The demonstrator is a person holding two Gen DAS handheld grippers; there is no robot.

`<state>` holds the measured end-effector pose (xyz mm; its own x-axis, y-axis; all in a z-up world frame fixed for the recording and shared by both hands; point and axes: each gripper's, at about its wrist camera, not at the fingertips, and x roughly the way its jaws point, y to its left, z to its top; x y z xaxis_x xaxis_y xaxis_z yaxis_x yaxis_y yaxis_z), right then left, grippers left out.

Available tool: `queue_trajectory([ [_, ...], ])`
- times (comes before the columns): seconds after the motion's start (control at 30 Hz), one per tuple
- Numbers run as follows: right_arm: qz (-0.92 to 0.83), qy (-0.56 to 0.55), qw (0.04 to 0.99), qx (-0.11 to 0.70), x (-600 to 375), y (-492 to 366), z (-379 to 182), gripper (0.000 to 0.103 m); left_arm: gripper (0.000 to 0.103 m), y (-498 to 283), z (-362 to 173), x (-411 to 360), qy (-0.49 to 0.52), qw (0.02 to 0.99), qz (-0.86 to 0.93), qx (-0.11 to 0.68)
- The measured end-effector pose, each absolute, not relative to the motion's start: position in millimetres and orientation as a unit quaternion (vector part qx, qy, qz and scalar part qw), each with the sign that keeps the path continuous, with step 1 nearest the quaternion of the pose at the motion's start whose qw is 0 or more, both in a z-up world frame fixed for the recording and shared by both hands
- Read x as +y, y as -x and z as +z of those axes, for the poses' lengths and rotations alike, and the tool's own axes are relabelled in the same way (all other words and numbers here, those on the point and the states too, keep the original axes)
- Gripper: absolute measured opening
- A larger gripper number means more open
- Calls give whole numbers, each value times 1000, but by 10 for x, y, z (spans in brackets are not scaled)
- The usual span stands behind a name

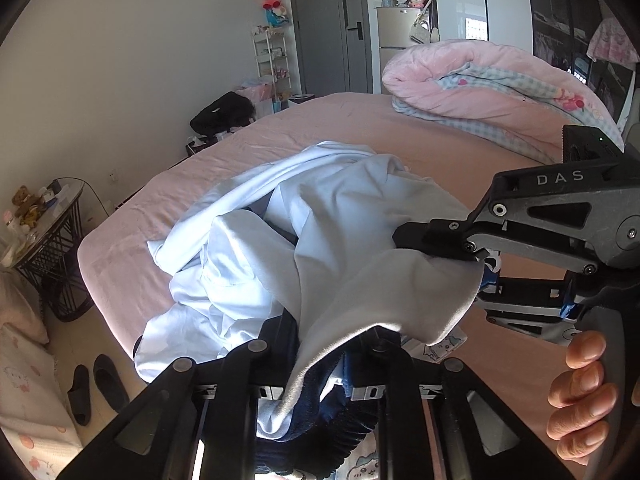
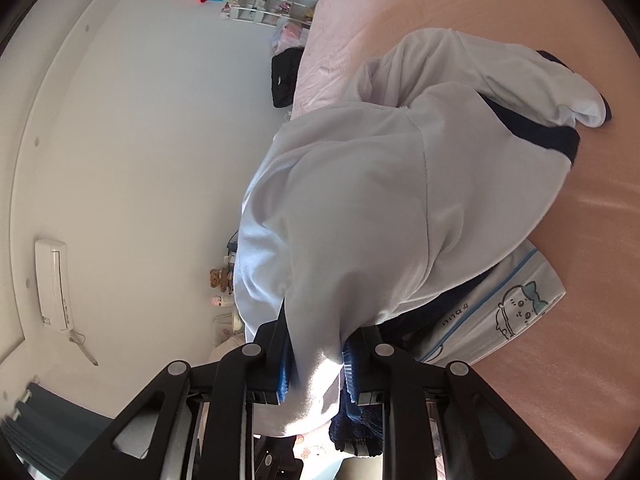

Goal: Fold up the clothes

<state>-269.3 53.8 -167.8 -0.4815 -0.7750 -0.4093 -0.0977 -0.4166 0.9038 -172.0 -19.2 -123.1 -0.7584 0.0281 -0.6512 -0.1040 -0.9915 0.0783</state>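
A pale blue garment (image 1: 248, 256) with navy trim lies bunched on the pink bed (image 1: 360, 120). In the left wrist view my left gripper (image 1: 320, 356) is shut on a fold of it at the near edge, with navy ribbing hanging below the fingers. My right gripper (image 1: 408, 240) reaches in from the right, clamped on another part of the same garment, and a hand (image 1: 580, 392) grips its handle. In the right wrist view, which is rolled sideways, the garment (image 2: 360, 200) drapes out of the right gripper (image 2: 316, 364), pinched between the blue pads.
A rolled pink quilt (image 1: 480, 80) lies at the far right of the bed. A white cloth with a cartoon print (image 2: 512, 308) lies under the garment. Beside the bed on the left are a black side table (image 1: 52, 240), black slippers (image 1: 96, 384) and a black bag (image 1: 222, 114).
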Motion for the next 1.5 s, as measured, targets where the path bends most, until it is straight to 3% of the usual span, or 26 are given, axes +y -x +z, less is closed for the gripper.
queue_trajectory([
  [0.13, -725, -435, 247, -472, 400, 2826, -1404, 18, 14, 1699, -1102, -161, 333, 50, 940, 48],
  [0.27, -739, -404, 264, -469, 1234, 2876, -1378, 18, 14, 1645, -936, -31, 306, 70, 947, 67],
  [0.43, -744, -386, 257, -480, 1455, 2849, -1323, 16, 13, 1650, -789, 206, 289, 89, 949, 86],
  [0.73, -748, -349, 256, -504, 1951, 2312, -1207, 16, 13, 1635, -672, 404, 284, 126, 947, 85],
  [1.2, -813, -310, 253, -422, 2057, 2153, -700, 16, 13, 1506, -473, 703, 265, 176, 944, 86],
  [1.5, -832, -307, 229, -401, 2258, 1989, -676, 15, 13, 1413, -555, 1016, 271, 207, 934, 106],
])
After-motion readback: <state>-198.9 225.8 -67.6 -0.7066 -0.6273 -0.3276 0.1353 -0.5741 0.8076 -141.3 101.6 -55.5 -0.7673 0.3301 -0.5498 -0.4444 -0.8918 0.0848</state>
